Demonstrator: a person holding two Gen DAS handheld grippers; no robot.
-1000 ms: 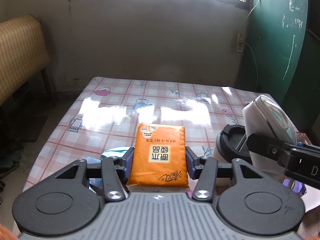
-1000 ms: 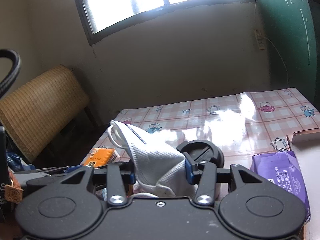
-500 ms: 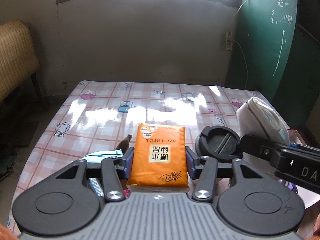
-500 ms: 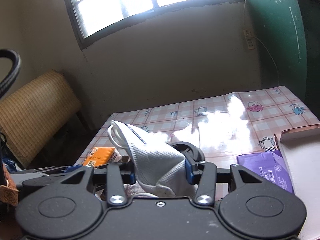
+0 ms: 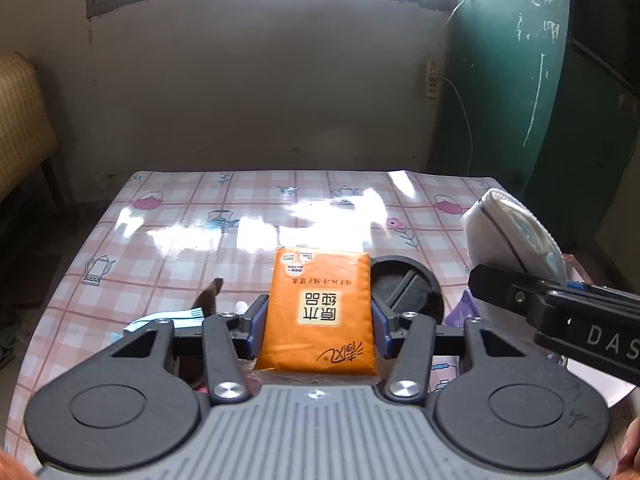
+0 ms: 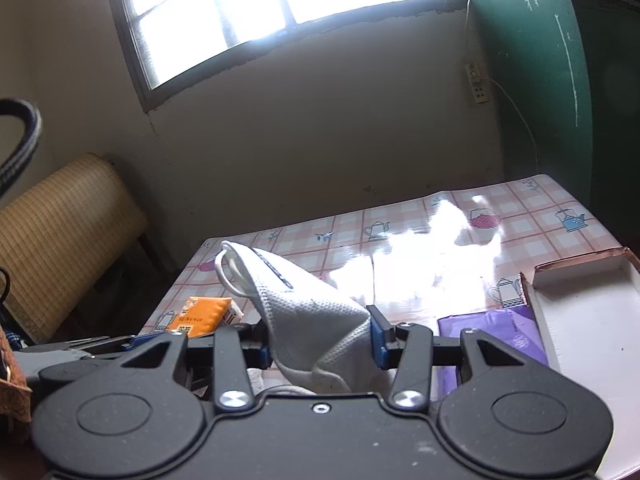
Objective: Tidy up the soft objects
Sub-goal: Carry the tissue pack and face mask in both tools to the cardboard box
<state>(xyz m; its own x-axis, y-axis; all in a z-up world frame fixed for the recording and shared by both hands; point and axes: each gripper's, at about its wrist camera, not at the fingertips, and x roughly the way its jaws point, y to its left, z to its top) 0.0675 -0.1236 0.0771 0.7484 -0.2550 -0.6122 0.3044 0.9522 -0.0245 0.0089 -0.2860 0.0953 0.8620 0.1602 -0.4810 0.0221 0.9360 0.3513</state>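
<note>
My left gripper is shut on an orange tissue pack and holds it above the checked table. My right gripper is shut on a white face mask, also held above the table. The mask and the right gripper's finger show at the right of the left wrist view. The orange pack shows at the left of the right wrist view.
A white open box lies at the table's right, with a purple tissue pack beside it. A black round lid, a blue item and a small brown piece lie on the table. A woven chair stands left.
Both grippers have risen and moved right with their loads. The white box has come further into the right wrist view, and the black lid has dropped behind the mask there.
</note>
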